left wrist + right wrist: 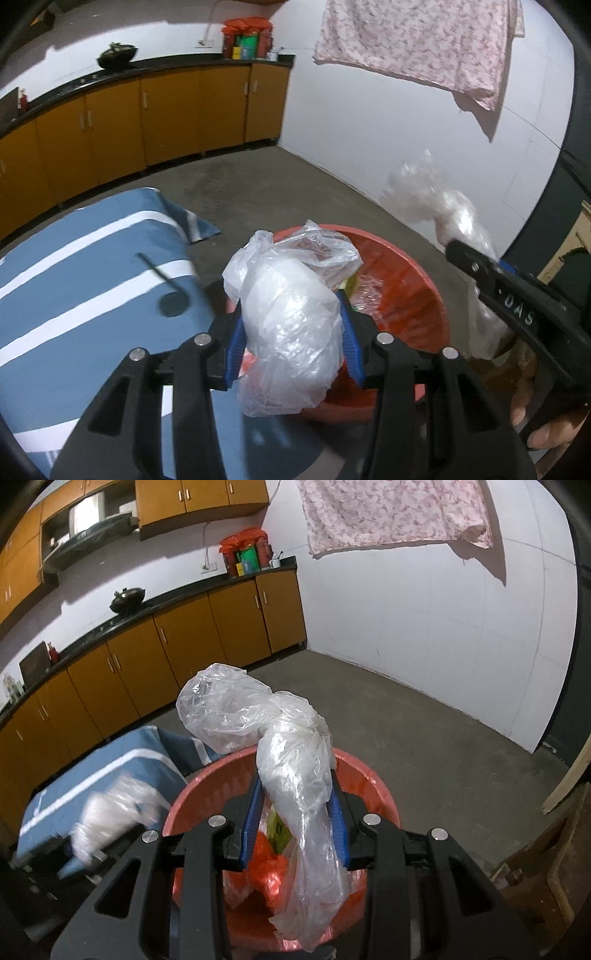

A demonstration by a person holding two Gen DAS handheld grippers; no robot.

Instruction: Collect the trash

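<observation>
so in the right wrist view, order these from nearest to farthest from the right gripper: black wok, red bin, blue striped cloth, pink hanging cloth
1. red bin, directly under the right gripper
2. blue striped cloth, just left of the bin
3. black wok, on the counter, far left
4. pink hanging cloth, top right; too close to call against the wok

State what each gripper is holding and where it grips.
The left gripper clamps a crumpled clear plastic bag around its middle; the right gripper clamps another clear plastic bag mid-length.
</observation>
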